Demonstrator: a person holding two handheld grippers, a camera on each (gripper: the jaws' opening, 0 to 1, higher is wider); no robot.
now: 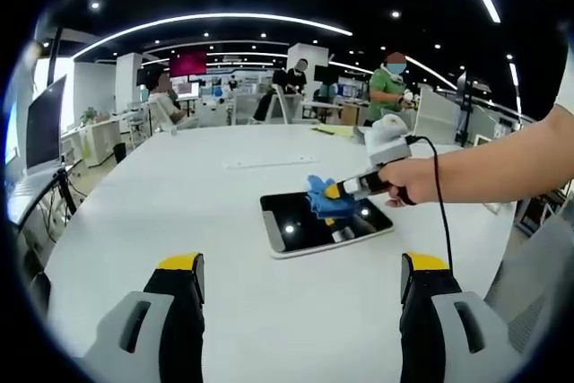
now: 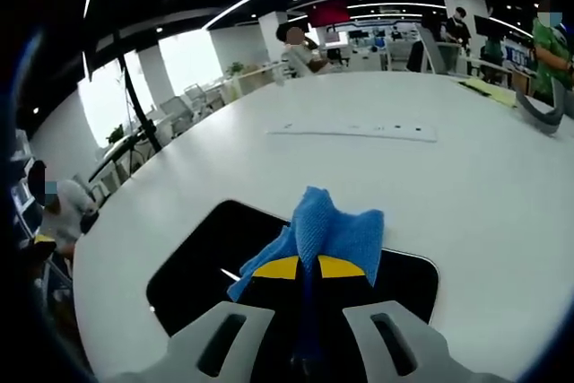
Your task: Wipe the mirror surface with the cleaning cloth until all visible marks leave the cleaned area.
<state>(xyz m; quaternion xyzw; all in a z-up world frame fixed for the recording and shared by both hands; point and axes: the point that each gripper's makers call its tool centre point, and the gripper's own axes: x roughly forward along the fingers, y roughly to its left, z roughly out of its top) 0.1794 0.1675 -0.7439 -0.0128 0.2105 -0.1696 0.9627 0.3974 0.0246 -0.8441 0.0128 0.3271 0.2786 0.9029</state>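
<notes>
The mirror [image 1: 325, 222] is lying flat on the big white tabletop [image 1: 179, 213], near the middle. It's dark & shiny, w/ a thin white edge, and ceiling lights are showing in it as bright dots.

In the left gripper view, the left tongs [image 1: 302, 277] are sitting wide apart w/ nothing between them. They're hanging over the bare tabletop, a bit away from the mirror, not touching it. The right tongs [image 1: 334, 191] are coming in from the right side, w/ a hand [image 1: 408, 180] gripping the handle & a black cord trailing off it. They're pinching a blue cloth [image 1: 325, 200] and pressing it down on the far part of the mirror.

In the right gripper view, the right tongs [image 2: 308, 266] are squeezed nearly closed on the cloth [image 2: 328, 232]. The yellow tips are close together and the cloth is bunching up in front of them. The cloth is resting on the mirror [image 2: 206, 262], toward its far edge. Can't tell if any marks are on the glass.

A long flat white strip [image 2: 354, 132] is lying on the tabletop [image 2: 484, 186] well past the mirror. People are sitting & standing at desks far back in the room.
</notes>
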